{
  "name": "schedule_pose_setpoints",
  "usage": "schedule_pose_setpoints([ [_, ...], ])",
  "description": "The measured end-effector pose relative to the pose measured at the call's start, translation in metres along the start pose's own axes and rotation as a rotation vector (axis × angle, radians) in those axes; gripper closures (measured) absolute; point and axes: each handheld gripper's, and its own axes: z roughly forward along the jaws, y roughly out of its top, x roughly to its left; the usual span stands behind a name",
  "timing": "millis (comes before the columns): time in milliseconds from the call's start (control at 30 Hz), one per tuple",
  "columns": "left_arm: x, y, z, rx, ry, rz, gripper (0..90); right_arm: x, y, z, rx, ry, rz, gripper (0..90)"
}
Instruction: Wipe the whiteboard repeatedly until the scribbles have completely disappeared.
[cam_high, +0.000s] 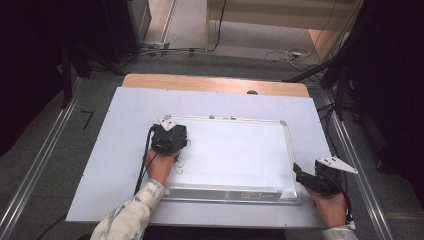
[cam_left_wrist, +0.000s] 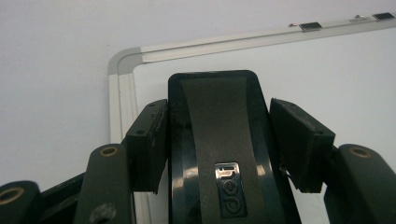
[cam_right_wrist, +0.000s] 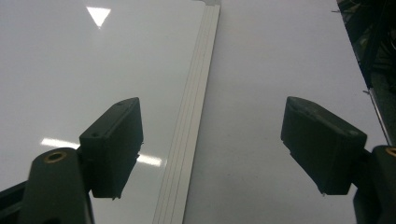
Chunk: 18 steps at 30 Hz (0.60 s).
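Left gripper clamps eraser — on whiteboard (top-left corner).

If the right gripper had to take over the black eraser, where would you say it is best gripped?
Across its two long flat sides, as the left gripper holds it now. The black eraser lies flat on the whiteboard, so the open right gripper would probably do best coming from above, jaws straddling its narrow width.

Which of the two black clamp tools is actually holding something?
The left gripper, over the whiteboard: it clamps a black eraser. The right gripper stands open, empty.
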Motion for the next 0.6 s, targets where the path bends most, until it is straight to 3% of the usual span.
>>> schedule_pose_setpoints([
  [267,-0.003,0.005,0.005,0.005,-0.008,0.011,40.0,0.002,0.001,0.002,0.004,-0.001,-0.006,19.6],
  [600,-0.025,0.0,-0.001,0.026,-0.071,0.091,40.2,0.003,0.002,0.003,0.005,0.0,-0.007,19.6],
])
